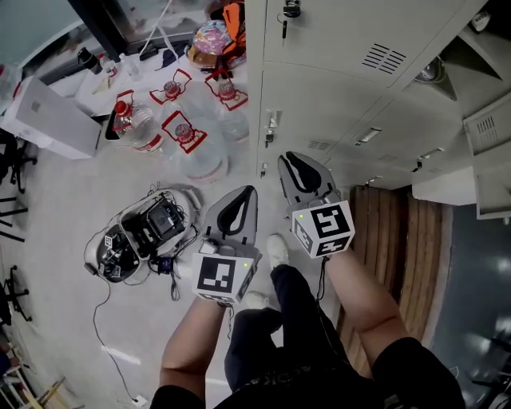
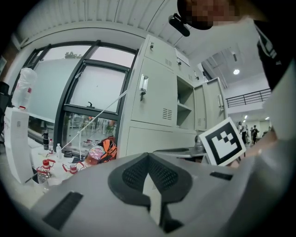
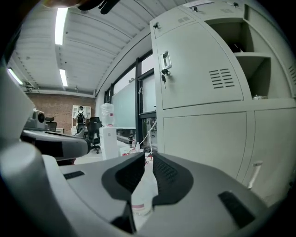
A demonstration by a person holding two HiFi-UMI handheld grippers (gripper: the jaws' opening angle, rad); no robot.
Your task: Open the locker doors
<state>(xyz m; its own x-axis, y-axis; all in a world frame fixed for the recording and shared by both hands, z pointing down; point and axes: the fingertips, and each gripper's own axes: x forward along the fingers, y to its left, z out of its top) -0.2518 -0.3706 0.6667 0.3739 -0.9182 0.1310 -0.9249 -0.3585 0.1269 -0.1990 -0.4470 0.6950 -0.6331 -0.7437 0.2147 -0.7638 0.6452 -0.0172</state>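
Water jugs (image 1: 200, 140) stand on the floor (image 1: 64, 200) left of the lockers (image 1: 319, 48); left claw (image 1: 239, 196) and right claw (image 1: 294, 162) hang side by side before them.

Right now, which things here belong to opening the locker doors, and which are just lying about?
For the job: upper locker door, its keyed handle, the door below, left tool, right tool.
Lying about: water jugs, white box, gadget with cables on the floor, orange bag.
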